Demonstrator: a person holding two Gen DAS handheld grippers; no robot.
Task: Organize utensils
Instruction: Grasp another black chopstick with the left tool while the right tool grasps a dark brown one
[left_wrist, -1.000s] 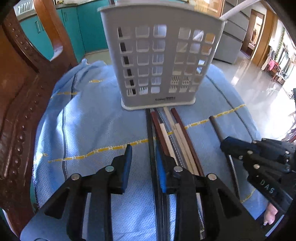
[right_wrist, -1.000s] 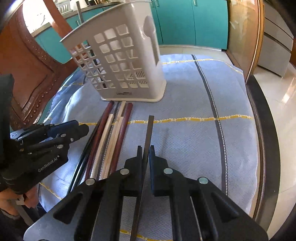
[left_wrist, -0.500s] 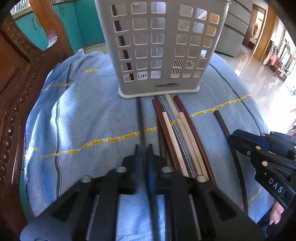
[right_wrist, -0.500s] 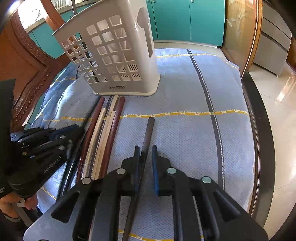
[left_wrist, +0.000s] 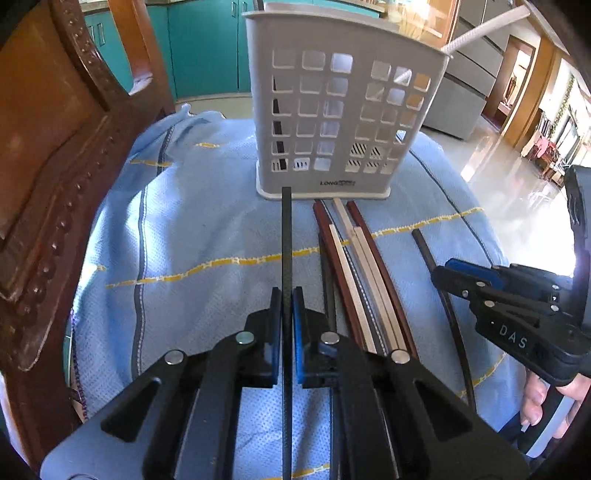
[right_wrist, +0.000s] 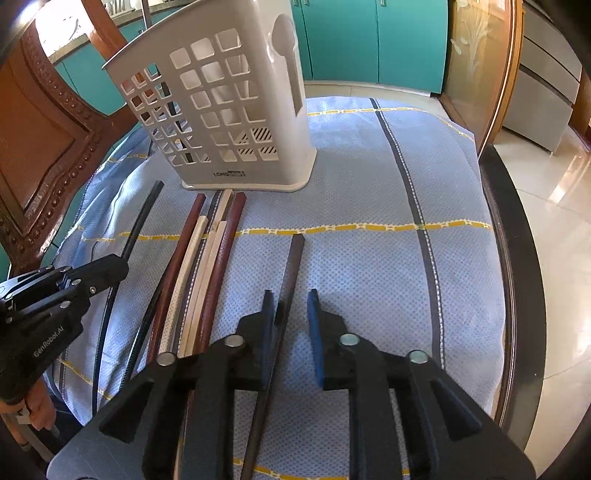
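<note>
A white slotted utensil holder (left_wrist: 343, 110) (right_wrist: 225, 110) stands on the blue cloth (left_wrist: 207, 229). My left gripper (left_wrist: 284, 295) is shut on a black chopstick (left_wrist: 286, 236) and holds it off the cloth, pointing at the holder's base; it also shows in the right wrist view (right_wrist: 142, 218). My right gripper (right_wrist: 290, 295) is open around a dark brown chopstick (right_wrist: 291, 266) that lies on the cloth and leans by the left finger. Several red-brown and cream chopsticks (left_wrist: 358, 266) (right_wrist: 207, 258) lie in a bundle before the holder.
A carved wooden chair back (left_wrist: 55, 147) stands at the left. The cloth covers a round dark-rimmed table (right_wrist: 517, 258). Teal cabinets (right_wrist: 369, 37) are behind. A white stick (left_wrist: 484, 22) and a dark stick stand in the holder.
My left gripper shut on the black chopstick and lifted it left of the bundle. My right gripper, shut on the dark brown chopstick a second ago, has opened.
</note>
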